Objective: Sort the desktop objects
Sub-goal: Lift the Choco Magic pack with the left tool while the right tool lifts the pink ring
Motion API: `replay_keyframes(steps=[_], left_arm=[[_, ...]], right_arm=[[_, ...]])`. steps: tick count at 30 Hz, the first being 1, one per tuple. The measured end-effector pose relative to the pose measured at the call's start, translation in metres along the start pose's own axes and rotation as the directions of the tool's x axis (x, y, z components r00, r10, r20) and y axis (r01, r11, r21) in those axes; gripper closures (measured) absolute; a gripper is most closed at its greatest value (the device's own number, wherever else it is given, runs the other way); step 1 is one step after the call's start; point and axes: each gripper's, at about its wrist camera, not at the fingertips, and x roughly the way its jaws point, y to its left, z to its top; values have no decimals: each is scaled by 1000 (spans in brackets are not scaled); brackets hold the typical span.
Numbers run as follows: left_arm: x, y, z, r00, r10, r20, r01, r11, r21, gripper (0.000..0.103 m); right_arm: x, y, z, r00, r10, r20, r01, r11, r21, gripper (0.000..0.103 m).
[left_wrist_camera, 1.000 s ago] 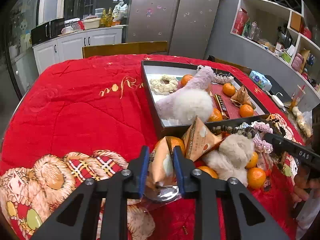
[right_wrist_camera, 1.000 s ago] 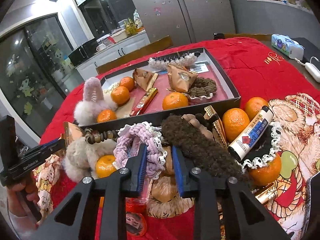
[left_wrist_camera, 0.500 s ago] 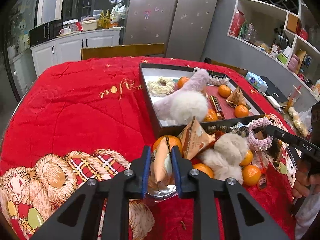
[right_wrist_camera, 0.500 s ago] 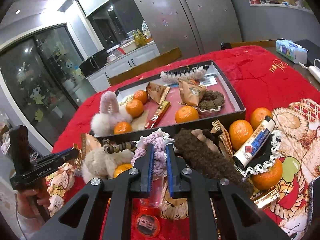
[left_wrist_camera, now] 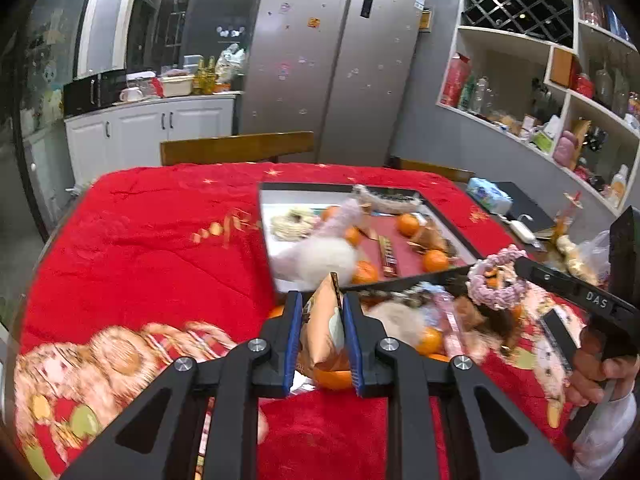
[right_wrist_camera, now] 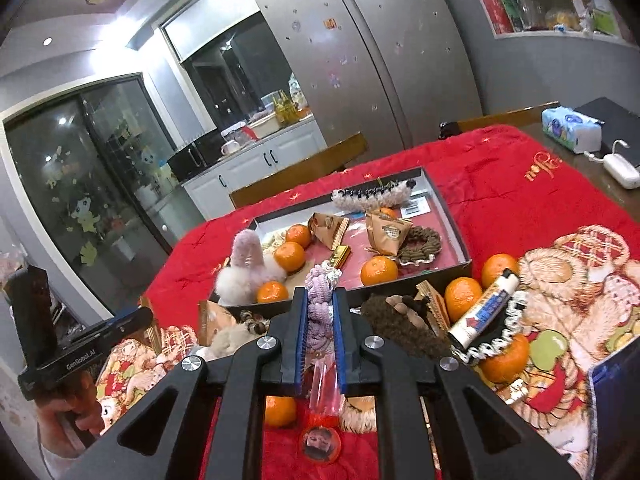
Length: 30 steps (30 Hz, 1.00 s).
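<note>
Purple scrunchie (right_wrist_camera: 321, 312) and snack packet (left_wrist_camera: 324, 332) are staying clamped in the right gripper (right_wrist_camera: 320, 336) and left gripper (left_wrist_camera: 323, 340); both are needing steady carrying over the box (right_wrist_camera: 448, 208) rim.

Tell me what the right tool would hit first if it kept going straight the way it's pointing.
Probably the box. The right tool, shut on a purple scrunchie, points over the box's near wall at the red floor by an orange and a gold bar. Depth is unclear, so it might clip the near wall first.
</note>
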Motion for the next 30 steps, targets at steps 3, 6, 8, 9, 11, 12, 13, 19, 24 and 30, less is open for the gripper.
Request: replay_keyframes(steps=[3,6,8,9,11,12,13,19,24,30], left_arm=[[-2,-16,-7,1000,-26,-14,26,1000,7,81],[-2,-32,-13,998,-57,-34,58,998,8,81],[-1,-42,-17,997,-67,-45,68,997,18,81],[0,-46,-17,997,-69,-47,70,997,22,81],[1,-56,-18,996,-77,-53,79,996,32,81],[2,-60,-18,995,-79,-53,81,996,38,81],[2,-65,-17,995,-80,-54,83,996,45,81],[10,-84,-6,996,-71,-59,74,996,52,81],[22,-97,11,997,-59,-55,63,996,69,81],[30,-117,33,997,-72,-39,76,991,108,81]], right_arm=[[-11,-5,-3,1000,-2,1,2,1000,11,91],[-19,-13,-7,1000,-4,-7,4,1000,23,91],[-23,-15,-9,1000,-2,-10,3,1000,23,91],[-26,-16,-10,1000,-3,-10,3,1000,22,91],[-29,-18,-10,1000,0,-9,0,1000,20,91],[-31,-19,-9,1000,4,-10,-3,1000,21,91],[-32,-20,-8,1000,10,-10,-10,1000,20,91],[-33,-17,1,1000,23,-8,-24,999,-28,91],[-28,-11,15,1000,26,-6,-26,996,-88,91],[-22,-4,36,1000,19,20,-16,988,-154,91]])
